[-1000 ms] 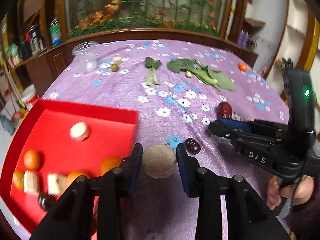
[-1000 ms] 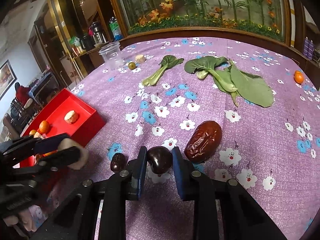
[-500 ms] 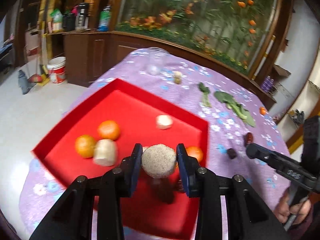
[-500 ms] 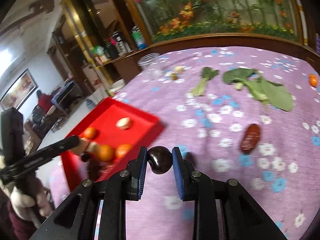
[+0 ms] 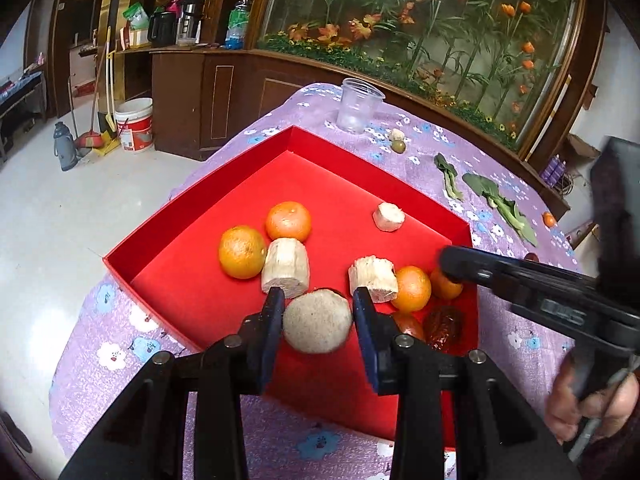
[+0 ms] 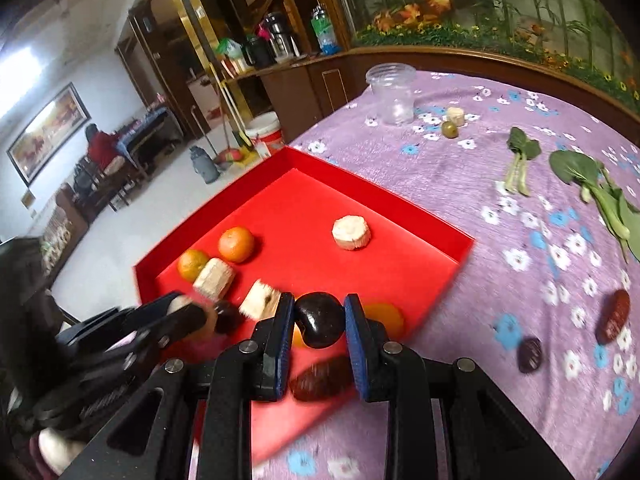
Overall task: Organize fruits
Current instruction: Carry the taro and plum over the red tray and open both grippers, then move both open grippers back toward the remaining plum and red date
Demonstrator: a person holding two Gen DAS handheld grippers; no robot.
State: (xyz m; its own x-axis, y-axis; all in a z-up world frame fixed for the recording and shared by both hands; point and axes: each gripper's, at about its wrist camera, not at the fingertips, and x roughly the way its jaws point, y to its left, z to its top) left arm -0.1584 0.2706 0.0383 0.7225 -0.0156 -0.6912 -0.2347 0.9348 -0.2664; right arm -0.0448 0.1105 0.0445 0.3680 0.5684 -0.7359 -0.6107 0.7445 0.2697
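My left gripper (image 5: 318,322) is shut on a round grey-brown fruit (image 5: 317,326) and holds it over the near part of the red tray (image 5: 200,216). My right gripper (image 6: 318,326) is shut on a dark glossy fruit (image 6: 319,320) over the tray's near right corner (image 6: 460,240). The tray holds several oranges (image 5: 242,252), pale cut chunks (image 5: 286,266) and a red date (image 5: 444,328). On the purple cloth lie a red date (image 6: 612,316) and a dark fruit (image 6: 529,355). The right gripper also shows in the left wrist view (image 5: 452,266).
A clear plastic cup (image 6: 392,94), a green olive-like fruit (image 6: 449,129) and a pale chunk (image 6: 456,116) stand at the table's far side. Green leaf vegetables (image 6: 520,160) lie to the right. A small orange (image 5: 549,219) sits at the far right edge. The floor drops off left of the tray.
Both grippers have moved left from the cloth to over the red tray, each still holding its fruit. The tray's contents are now closer below them.
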